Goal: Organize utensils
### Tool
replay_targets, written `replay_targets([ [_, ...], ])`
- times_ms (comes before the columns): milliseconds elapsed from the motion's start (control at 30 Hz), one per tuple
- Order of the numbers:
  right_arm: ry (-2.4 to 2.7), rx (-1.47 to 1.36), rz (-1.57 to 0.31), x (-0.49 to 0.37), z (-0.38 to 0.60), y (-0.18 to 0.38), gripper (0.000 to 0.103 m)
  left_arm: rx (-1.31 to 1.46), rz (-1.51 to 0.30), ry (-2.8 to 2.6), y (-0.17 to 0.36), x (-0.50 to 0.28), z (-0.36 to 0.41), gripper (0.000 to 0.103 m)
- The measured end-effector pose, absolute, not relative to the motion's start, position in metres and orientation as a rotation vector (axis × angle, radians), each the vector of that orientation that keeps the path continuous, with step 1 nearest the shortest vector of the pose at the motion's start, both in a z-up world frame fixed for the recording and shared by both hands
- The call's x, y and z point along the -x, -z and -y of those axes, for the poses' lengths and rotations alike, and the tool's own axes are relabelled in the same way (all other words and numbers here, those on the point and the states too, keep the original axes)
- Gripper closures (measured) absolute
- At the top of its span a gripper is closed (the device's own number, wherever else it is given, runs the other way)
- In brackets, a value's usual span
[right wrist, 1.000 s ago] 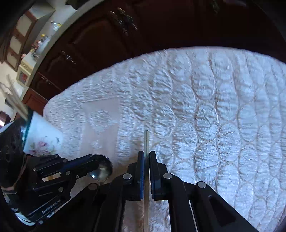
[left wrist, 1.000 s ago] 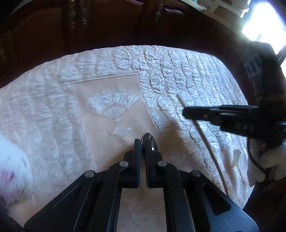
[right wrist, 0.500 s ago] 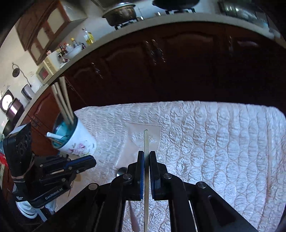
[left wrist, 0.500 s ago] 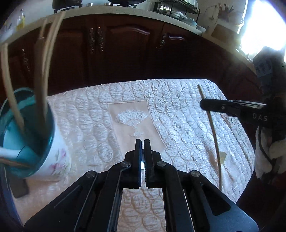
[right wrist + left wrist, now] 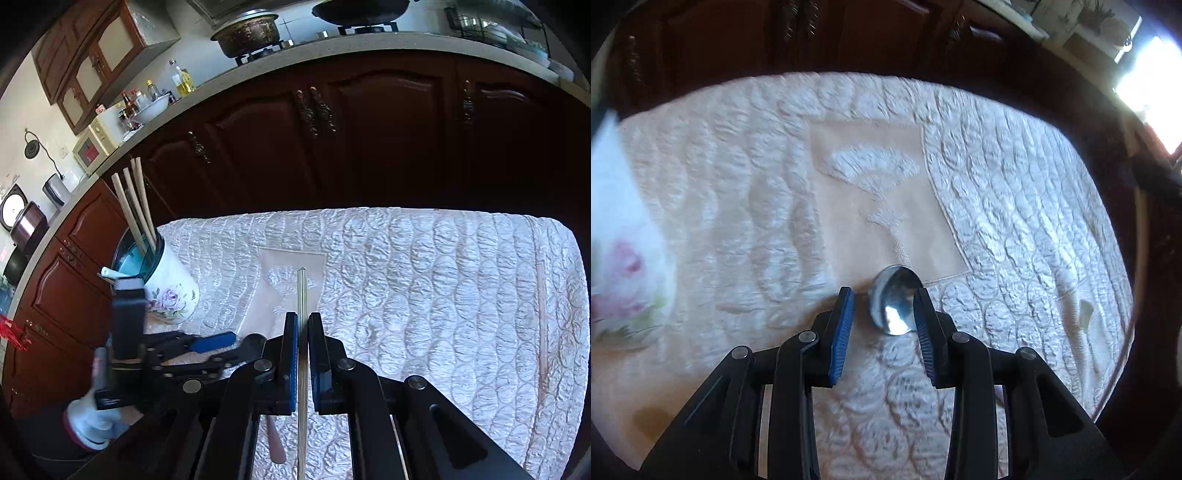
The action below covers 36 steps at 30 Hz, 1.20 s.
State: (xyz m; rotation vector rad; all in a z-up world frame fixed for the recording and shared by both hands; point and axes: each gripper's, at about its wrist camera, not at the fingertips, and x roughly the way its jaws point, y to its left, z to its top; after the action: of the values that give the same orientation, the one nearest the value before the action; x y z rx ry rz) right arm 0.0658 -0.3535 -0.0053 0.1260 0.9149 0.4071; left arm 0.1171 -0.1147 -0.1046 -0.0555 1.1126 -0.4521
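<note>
Only the left wrist view shows the spoon [image 5: 894, 303] bowl, lying on the quilted cloth [image 5: 1015, 206] between the spread fingers of the left gripper [image 5: 884, 300], which grips nothing. Only the right wrist view shows the floral cup [image 5: 168, 288] whole, standing on the desk at left with 3 chopsticks [image 5: 136, 206] inside. There the right gripper [image 5: 303, 325] is clamped on 1 chopstick [image 5: 302, 291], and 1 more chopstick [image 5: 542, 317] lies at the cloth's right edge.
</note>
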Motion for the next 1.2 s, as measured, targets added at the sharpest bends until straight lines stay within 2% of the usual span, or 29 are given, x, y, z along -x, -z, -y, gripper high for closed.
replay_targets([
  [100,-0.402,-0.133,-0.916,-0.066,0.358,0.006,0.098,0.026,-1.104,0.457,0.108,-0.118,0.124,0.093],
  [200,-0.406,-0.133,-0.912,-0.065,0.358,0.005,0.098,0.046,-1.094,0.463,0.101,-0.116,0.122,0.099],
  [700,-0.48,-0.108,-0.793,-0.046,0.322,-0.043,0.098,0.063,-0.877,0.411,0.005,-0.059,0.06,0.102],
  [1200,-0.59,-0.086,-0.704,-0.045,0.252,-0.081,0.098,0.059,-0.759,0.336,-0.05,-0.028,0.01,0.102],
])
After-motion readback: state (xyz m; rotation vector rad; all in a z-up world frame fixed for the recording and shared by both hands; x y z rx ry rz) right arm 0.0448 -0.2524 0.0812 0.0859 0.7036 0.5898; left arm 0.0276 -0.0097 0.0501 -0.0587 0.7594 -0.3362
